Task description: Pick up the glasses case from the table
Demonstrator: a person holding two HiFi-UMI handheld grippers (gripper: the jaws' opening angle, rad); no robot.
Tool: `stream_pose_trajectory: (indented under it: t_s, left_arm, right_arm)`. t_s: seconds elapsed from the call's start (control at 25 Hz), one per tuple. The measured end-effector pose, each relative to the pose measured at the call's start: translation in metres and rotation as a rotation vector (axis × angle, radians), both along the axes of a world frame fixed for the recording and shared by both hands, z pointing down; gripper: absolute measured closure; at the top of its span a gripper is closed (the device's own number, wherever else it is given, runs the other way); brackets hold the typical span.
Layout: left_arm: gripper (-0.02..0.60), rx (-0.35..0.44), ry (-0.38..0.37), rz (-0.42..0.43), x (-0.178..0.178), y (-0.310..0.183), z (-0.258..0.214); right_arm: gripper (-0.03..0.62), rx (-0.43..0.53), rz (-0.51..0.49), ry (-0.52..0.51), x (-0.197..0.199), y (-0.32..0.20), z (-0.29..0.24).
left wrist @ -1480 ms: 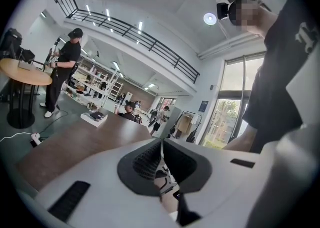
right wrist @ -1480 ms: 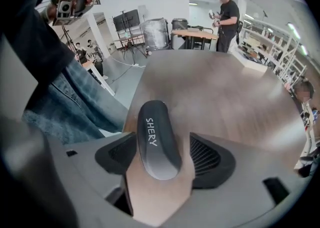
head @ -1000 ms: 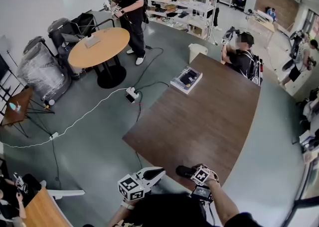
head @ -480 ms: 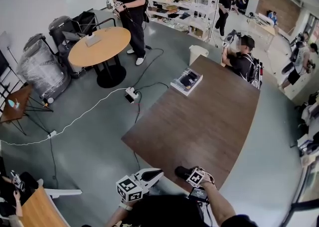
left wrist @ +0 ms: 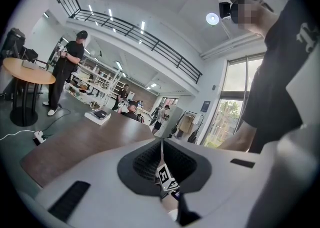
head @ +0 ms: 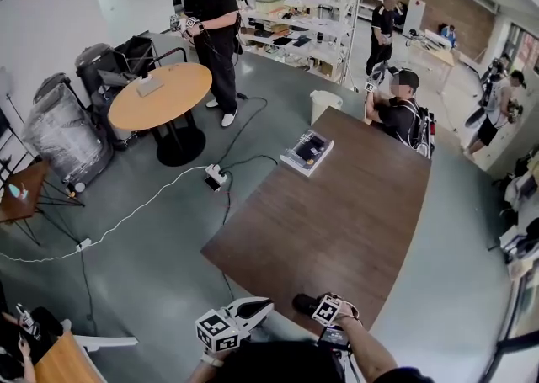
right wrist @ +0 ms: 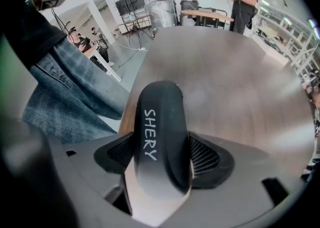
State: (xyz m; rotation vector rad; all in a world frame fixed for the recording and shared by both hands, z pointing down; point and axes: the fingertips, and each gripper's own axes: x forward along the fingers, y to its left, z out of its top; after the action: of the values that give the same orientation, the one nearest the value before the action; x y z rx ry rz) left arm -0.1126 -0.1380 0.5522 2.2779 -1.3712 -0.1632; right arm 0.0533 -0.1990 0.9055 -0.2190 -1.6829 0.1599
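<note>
The glasses case (right wrist: 161, 137) is black, oblong and printed SHERY. It stands between the jaws of my right gripper (right wrist: 161, 146), whose ribbed pads (right wrist: 206, 156) press on both its sides, and its far end points up over the near edge of the brown table (right wrist: 230, 71). In the head view the case (head: 303, 301) pokes out beside the right gripper (head: 318, 307) at the table's (head: 337, 204) near edge. My left gripper (head: 259, 305) hovers just left of it, off the table, with its jaws (left wrist: 161, 144) shut on nothing.
A stack of books (head: 306, 151) lies on the table's far left corner. A seated person (head: 400, 112) is at the far end. A round table (head: 160, 95), a standing person (head: 210, 19) and a power strip (head: 215, 176) with cables occupy the floor to the left.
The case now fills more of the right gripper view and is tipped up from the table. The left gripper has barely moved. The head view shifted a little.
</note>
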Motion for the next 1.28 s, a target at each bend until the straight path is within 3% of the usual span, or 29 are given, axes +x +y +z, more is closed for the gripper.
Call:
stream_pose_trajectory:
  t_s: [0.08,0.12,0.44,0.84,1.28]
  left_arm:
    - [0.575,0.002,0.0,0.006,0.0,-0.001,-0.001]
    - [0.575,0.003,0.0,0.008,0.0,-0.002,-0.001]
    - [0.575,0.004,-0.005,0.045,0.009,-0.01,0.001]
    - [0.575,0.02,-0.012,0.111,0.021,-0.02,0.0]
    - [0.575,0.036,-0.025,0.189,0.04,-0.033,-0.002]
  right_arm:
    - [0.269,-0.087,0.029,-0.045,-0.007,0.015,-0.003]
    - [0.27,-0.087,0.04,-0.076,-0.011,0.013,-0.005]
    - [0.272,0.095,0.14,-0.244,-0.023,-0.053,-0.046]
    - [0.272,0.244,0.239,-0.413,-0.025,-0.104,-0.157]
    - [0.272,0.431,0.334,-0.524,0.016,-0.14,-0.249]
